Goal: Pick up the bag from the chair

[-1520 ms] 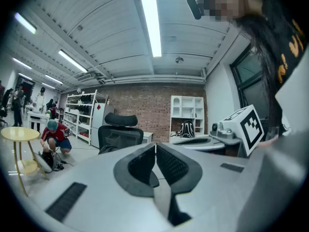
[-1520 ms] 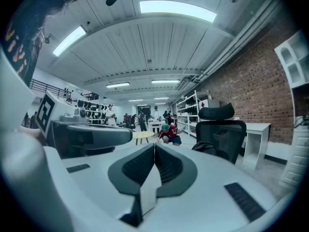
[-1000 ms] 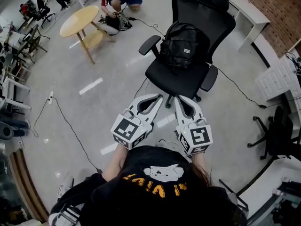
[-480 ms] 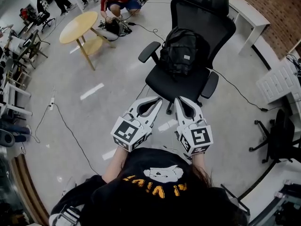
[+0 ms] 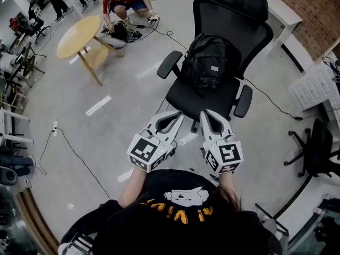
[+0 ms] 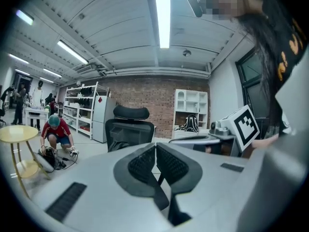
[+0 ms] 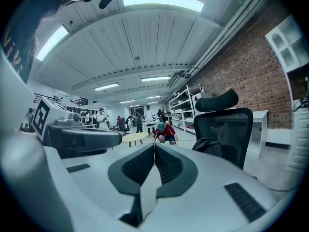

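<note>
Bag sits on chair seat, leaning on its back, near white desk's long edge. Arms reach out low, side by side. L gripper & R gripper point at chair, both clenched tight on nothing, apart from bag.

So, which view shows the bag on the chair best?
The head view: the whole bag shows from above, leaning on the chair back. The right gripper view shows only its top part; the left gripper view shows a dark sliver at most.
</note>
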